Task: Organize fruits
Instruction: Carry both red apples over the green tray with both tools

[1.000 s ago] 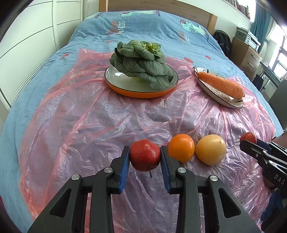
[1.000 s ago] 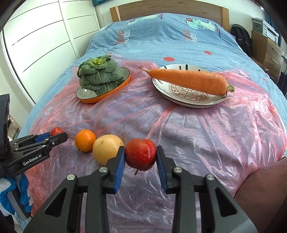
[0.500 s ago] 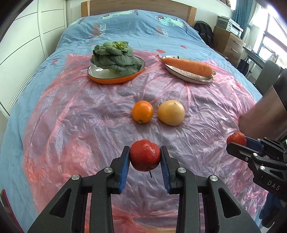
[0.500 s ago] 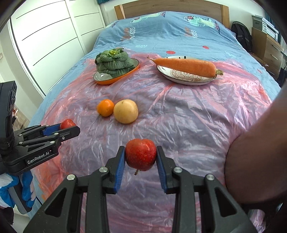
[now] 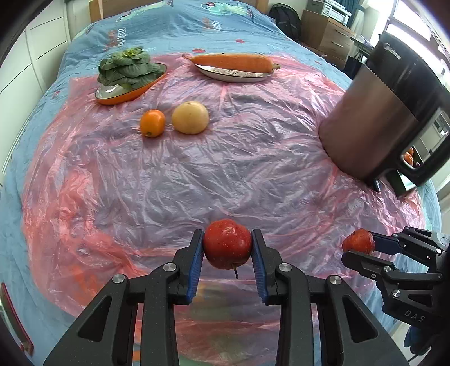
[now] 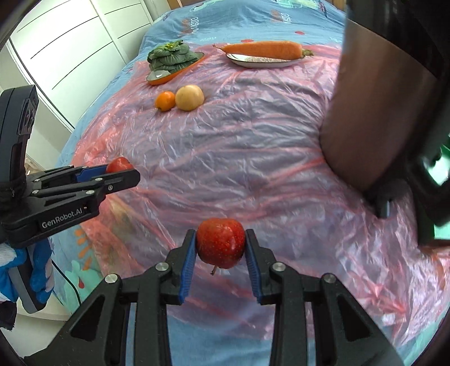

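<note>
Your left tongs (image 5: 227,254) are clamped on a red apple (image 5: 227,243), its stem hanging down between the blue pads (image 5: 197,261). Your right tongs (image 6: 220,250) grip a second red apple (image 6: 220,242) the same way. Both apples are held above the near edge of the pink plastic sheet (image 5: 197,174) spread over the bed (image 5: 180,25). Farther out on the sheet an orange (image 5: 152,122) lies just beside a yellow fruit (image 5: 190,117). Beyond them, a bok choy (image 5: 128,69) sits on an orange-rimmed plate (image 5: 123,97) and a carrot (image 5: 233,62) lies across a patterned plate (image 5: 233,75). A dark, metal-sided appliance (image 5: 382,112) stands at the right.
</note>
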A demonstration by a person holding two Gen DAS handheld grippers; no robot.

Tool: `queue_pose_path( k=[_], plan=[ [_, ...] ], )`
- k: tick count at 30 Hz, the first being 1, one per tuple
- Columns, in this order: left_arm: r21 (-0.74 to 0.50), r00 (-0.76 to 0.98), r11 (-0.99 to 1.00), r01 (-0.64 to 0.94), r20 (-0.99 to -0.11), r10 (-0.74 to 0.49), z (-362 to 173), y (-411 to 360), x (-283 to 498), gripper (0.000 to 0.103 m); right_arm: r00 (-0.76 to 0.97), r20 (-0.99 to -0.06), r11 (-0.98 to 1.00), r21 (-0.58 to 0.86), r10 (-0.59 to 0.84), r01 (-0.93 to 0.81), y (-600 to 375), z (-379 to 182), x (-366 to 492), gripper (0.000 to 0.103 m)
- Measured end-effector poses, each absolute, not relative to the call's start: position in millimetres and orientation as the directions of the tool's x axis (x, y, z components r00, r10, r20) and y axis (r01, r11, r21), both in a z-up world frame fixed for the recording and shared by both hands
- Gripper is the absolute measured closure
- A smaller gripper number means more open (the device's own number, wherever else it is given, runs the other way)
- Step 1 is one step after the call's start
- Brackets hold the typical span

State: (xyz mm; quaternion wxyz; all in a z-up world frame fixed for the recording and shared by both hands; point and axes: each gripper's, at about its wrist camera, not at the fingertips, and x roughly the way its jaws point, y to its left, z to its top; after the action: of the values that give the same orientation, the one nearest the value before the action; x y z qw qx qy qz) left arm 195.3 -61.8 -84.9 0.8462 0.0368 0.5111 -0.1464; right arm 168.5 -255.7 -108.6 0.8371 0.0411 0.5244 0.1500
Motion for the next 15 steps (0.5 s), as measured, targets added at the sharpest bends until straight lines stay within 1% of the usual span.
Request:
queue_pose_path(
  k=[3, 9, 12, 15],
  plan=[
    [-0.063, 0.428, 0.938, 0.340, -0.878, -0.214, -78, -86, 184, 0.075, 0.396, -0.878, 0.961, 0.219, 0.269, -0.168, -277, -107, 153, 0.050],
    [-0.076, 0.367, 0.882, 0.465, -0.890, -0.270, -62, -146, 154, 0.075, 0.402, -0.891, 0.977, 0.199, 0.211, -0.070, -330, -96, 127, 0.050],
    [-0.060, 0.352, 0.835, 0.546, -0.889, -0.293, -48, -180, 139, 0.075, 0.417, -0.891, 0.983, 0.183, 0.177, -0.025, -358, -85, 116, 0.050],
    [-0.071, 0.320, 0.786, 0.615, -0.888, -0.331, -33, -214, 126, 0.075, 0.438, -0.887, 0.984, 0.175, 0.146, 0.026, -387, -72, 106, 0.050]
  ],
)
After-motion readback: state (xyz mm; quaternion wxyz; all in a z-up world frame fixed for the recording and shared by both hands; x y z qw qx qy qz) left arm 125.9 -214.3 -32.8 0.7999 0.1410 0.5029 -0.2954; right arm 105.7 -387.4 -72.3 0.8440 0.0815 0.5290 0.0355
